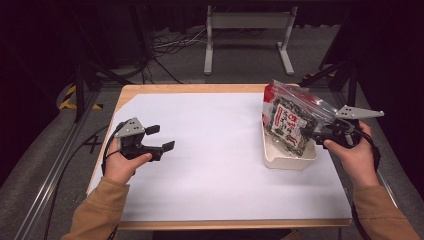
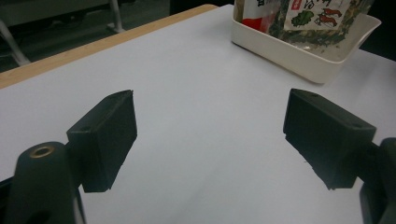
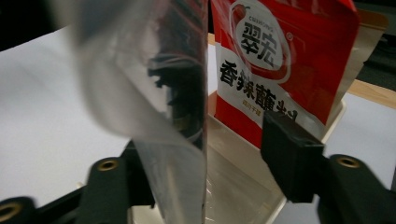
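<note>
red pouch [image 3: 285, 60]: stands in the tray's far end; white band w/ black chinese print "香辣蘸料", round white logo above w/ "翠宏" and small latin letters "cuihong"; a smaller line under the big print is too small to read.
seaweed snack bag [image 1: 289, 124]: clear-topped bag w/ dark green-black contents, white label w/ red characters, unreadable in the high view; leans in the tray, top edge tilted toward the right gripper.
same bag, left gripper view [image 2: 322, 14]: label shows green leaf and red shrimp drawings, writing cut off at the frame's top.
clear flap [image 3: 163, 93]: glossy see-thru film of the bag, hangs between the right jaws, blurred, close to the lens.
tray [image 1: 280, 161]: cream plastic, shallow, rectangular, at the table's right side; holds both packs, near end bare.
right gripper [image 1: 320, 131]: at the tray's right rim, jaws spread wide; flap sits in the gap against the left jaw, right jaw clear of it; no pinch.
left gripper [image 1: 161, 138]: on the table's left, well apart from the tray, jaws spread, nothing between, pointing across the sheet toward the tray.
white sheet [image 1: 210, 150]: covers most of the wooden table [image 1: 150, 90]; wood edge shows at far and left sides.
hands: one on each gripper, tan sleeves [image 1: 100, 205] in from the bottom.
</note>
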### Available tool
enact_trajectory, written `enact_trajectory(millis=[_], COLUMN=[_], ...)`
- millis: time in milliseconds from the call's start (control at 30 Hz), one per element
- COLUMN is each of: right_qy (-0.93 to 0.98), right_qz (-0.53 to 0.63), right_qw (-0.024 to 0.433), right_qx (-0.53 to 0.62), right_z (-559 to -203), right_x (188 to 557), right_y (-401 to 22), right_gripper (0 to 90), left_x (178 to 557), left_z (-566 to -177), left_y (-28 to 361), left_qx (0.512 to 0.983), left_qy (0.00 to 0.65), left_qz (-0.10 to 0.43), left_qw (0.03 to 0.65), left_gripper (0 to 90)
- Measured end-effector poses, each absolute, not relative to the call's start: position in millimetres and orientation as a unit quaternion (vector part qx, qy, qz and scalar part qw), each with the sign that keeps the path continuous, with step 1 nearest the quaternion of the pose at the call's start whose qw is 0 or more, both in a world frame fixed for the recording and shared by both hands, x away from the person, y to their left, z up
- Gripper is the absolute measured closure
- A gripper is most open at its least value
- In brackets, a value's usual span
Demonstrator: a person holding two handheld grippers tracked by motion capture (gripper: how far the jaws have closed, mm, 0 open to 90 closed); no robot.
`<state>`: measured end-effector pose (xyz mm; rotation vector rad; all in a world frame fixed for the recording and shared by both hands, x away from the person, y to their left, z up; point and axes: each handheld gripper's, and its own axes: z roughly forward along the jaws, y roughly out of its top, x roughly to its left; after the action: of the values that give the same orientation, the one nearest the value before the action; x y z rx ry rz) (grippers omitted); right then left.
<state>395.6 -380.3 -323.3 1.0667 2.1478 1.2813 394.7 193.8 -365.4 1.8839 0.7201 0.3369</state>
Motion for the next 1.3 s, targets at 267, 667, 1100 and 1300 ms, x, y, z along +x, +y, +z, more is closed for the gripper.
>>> enact_trajectory(millis=[267, 667, 1100, 1300], right_qy=[0.769, 0.777, 0.788, 0.788], right_qz=[0.464, 0.459, 0.431, 0.453], right_qw=[0.219, 0.217, 0.208, 0.203], right_qx=[0.381, 0.373, 0.387, 0.364], right_z=[-324.0, -325.1, -336.5, -345.9], right_x=[378.5, 350.2, 325.4, 316.8], right_y=[-388.0, -390.5, -383.4, -376.1], right_gripper=[28.7, 28.7, 30.7, 30.4], left_x=[380.4, 355.5, 335.2, 334.4], left_z=[-365.1, -364.0, -370.5, -376.3], left_y=[199.6, 211.9, 213.3, 212.5], left_qx=[0.789, 0.788, 0.800, 0.799], left_qy=[0.298, 0.293, 0.275, 0.277], left_qz=[0.147, 0.165, 0.160, 0.151], left_qw=[0.517, 0.516, 0.509, 0.511], left_gripper=[17.4, 16.9, 15.6, 15.5])
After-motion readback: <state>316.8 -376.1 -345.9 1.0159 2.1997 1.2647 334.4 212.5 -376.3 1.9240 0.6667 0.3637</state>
